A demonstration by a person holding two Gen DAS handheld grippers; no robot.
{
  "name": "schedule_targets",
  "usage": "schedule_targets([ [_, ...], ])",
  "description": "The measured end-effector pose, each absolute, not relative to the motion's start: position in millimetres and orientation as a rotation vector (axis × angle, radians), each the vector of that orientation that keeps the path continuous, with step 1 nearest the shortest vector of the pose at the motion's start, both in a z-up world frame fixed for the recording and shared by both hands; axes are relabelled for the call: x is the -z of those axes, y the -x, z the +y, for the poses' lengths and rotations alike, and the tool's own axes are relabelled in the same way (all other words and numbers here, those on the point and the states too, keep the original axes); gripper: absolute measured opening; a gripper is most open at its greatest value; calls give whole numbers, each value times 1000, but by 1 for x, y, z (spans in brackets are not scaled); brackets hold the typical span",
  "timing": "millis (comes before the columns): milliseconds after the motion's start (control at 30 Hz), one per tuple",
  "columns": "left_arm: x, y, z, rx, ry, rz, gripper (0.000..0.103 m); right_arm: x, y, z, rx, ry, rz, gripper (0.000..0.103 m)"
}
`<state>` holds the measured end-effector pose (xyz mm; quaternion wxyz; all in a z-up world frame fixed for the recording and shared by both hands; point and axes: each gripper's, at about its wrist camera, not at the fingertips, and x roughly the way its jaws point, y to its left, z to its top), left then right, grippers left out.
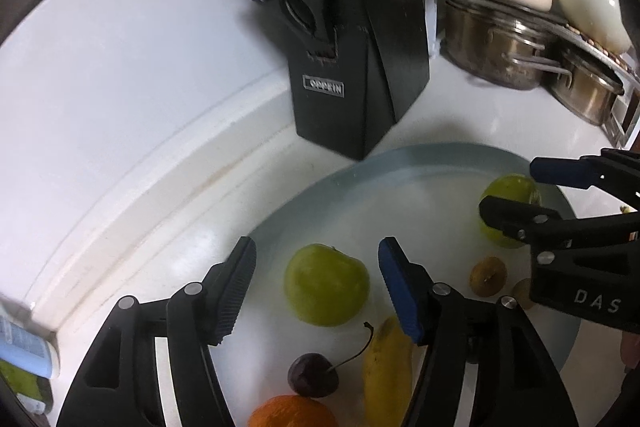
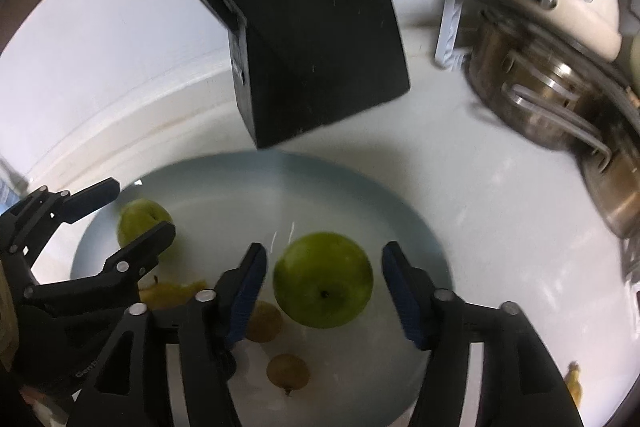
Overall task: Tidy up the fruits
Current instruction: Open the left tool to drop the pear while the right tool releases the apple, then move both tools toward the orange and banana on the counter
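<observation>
Left gripper [image 1: 318, 281] first: its jaws stand parted around a round green apple [image 1: 326, 285], with clear gaps on both sides, so the pads are not pressing on the fruit. That apple sits on the pale grey-blue round plate [image 1: 400, 163], squarely between the two fingers.

Over to the right gripper [image 2: 324, 281]: same story, jaws apart with a second round green apple [image 2: 323, 279] lying between them, dimple facing up, daylight on either side of it. It too rests on the plate, nearer the plate's right rim in the right wrist view. No earlier look to compare, so only the stance is told: both sets of jaws moderately wide, neither clamped.

Moving outward on the plate: just below the left gripper's apple lie a dark red cherry with a long stem [image 1: 313, 375], a yellow elongated fruit [image 1: 387, 367] and, at the bottom edge, an orange citrus fruit [image 1: 292, 411]. Two small brownish-yellow round fruits [image 2: 288, 369] lie between the grippers, one partly behind the right gripper's left finger.

Beyond the plate, on the white surface [image 1: 120, 75], stands a tall black knife block with scissors [image 1: 352, 59], close to the plate's far rim. Further right, stainless steel pots [image 1: 496, 47] sit stacked under cream-coloured crockery.
</observation>
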<state>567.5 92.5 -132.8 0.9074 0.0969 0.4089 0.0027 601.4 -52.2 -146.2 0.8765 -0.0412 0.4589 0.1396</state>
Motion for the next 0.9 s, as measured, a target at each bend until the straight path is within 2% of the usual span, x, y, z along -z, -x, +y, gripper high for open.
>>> schedule_targets([
  [300, 93, -541, 88, -62, -178, 745, 77, 120, -581, -65, -273, 39, 891, 63],
  [433, 75, -526, 84, -66, -161, 705, 81, 104, -567, -75, -257, 20, 848, 64],
  [567, 56, -509, 77, -62, -162, 652, 83, 86, -551, -86, -232, 12, 790, 71],
  [900, 22, -474, 49, -15, -152, 555, 88, 49, -503, -116, -156, -12, 692, 72],
])
